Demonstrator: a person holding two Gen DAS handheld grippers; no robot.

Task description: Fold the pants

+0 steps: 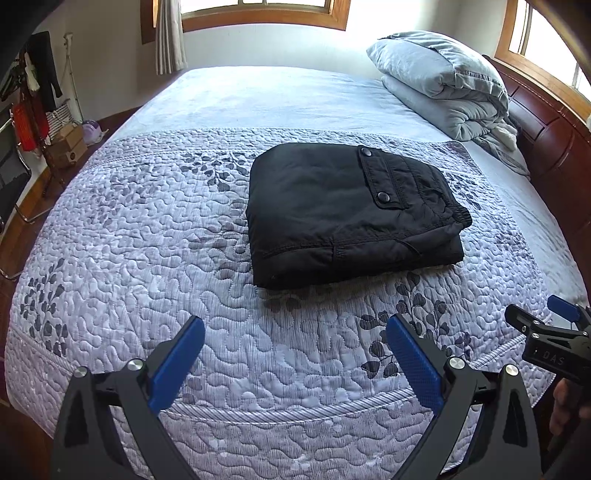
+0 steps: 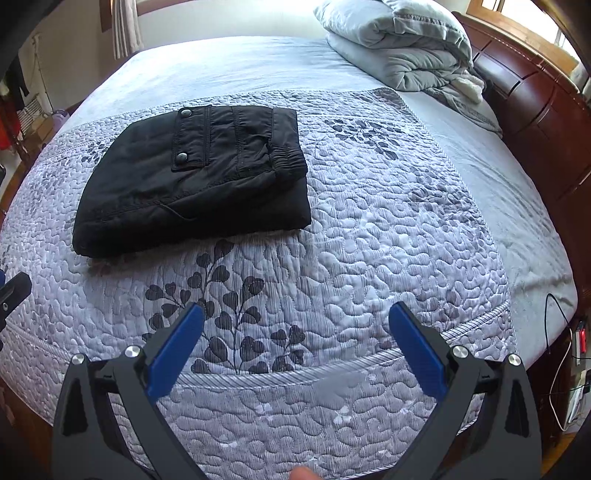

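Black pants (image 1: 351, 214) sit folded into a compact rectangle on the bed's quilted coverlet (image 1: 147, 229), pocket flap with two snaps facing up, elastic waistband at the end toward the headboard. I see them well ahead of both claws, nothing touching them.

Left claw (image 1: 295, 354): spread wide, blue pads apart, gripping nothing. It hovers over the near edge of the coverlet; pants lie ahead and slightly right of its centreline.

Right claw (image 2: 295, 339): also wide open and holding nothing, over the leaf print near the foot edge. In the right wrist view the pants (image 2: 195, 177) lie ahead and to the left. The right claw also shows at the right edge of the left wrist view, just beside the left one.

No containers on the bed. Cardboard boxes (image 1: 66, 144) stand on the floor at far left; I can't tell what is in them.

Further out: grey folded duvet (image 1: 443, 85) stacked at the far right corner of the bed, against the dark wooden headboard (image 1: 550, 140). Wood-framed windows (image 1: 266, 14) behind. Cables (image 2: 561, 354) hang off the bed's right side.
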